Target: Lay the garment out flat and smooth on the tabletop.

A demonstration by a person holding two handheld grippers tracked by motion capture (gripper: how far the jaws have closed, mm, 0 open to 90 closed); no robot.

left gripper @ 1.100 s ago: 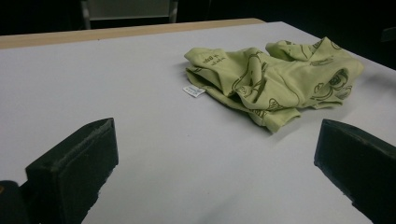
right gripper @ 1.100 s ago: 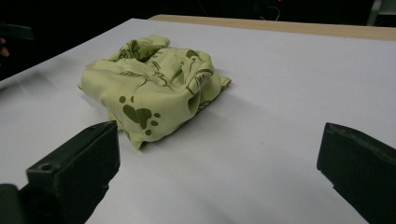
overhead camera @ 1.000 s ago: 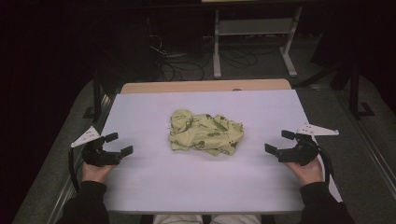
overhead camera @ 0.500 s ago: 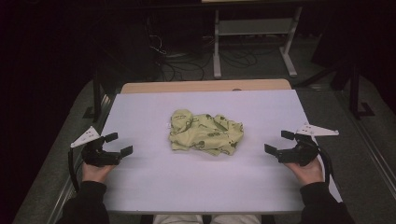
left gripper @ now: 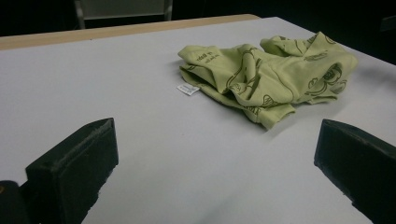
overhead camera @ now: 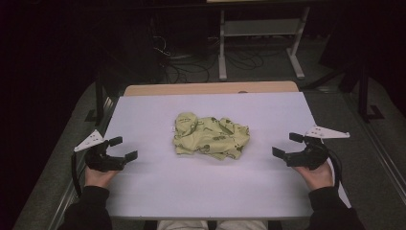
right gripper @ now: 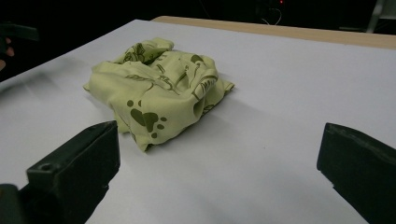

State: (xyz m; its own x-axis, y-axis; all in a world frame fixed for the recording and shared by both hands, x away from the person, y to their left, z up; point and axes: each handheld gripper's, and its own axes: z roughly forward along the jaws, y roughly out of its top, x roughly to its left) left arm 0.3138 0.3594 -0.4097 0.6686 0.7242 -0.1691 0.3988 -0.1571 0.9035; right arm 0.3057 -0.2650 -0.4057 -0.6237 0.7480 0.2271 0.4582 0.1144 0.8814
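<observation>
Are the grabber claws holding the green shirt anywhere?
No. The left gripper and right gripper are both open and empty, each apart from the crumpled shirt on the table.

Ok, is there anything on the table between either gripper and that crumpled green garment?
Nothing visible. Bare white table lies between the left gripper and the green garment, and likewise between it and the right gripper. Both grippers are open, well apart from it.

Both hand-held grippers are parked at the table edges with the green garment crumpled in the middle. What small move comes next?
Probably bring the left hand-held gripper in toward the near left edge of the crumpled garment. Both it and the right hand-held gripper stand open and well clear of the cloth, which lies bunched and untouched on the table.
</observation>
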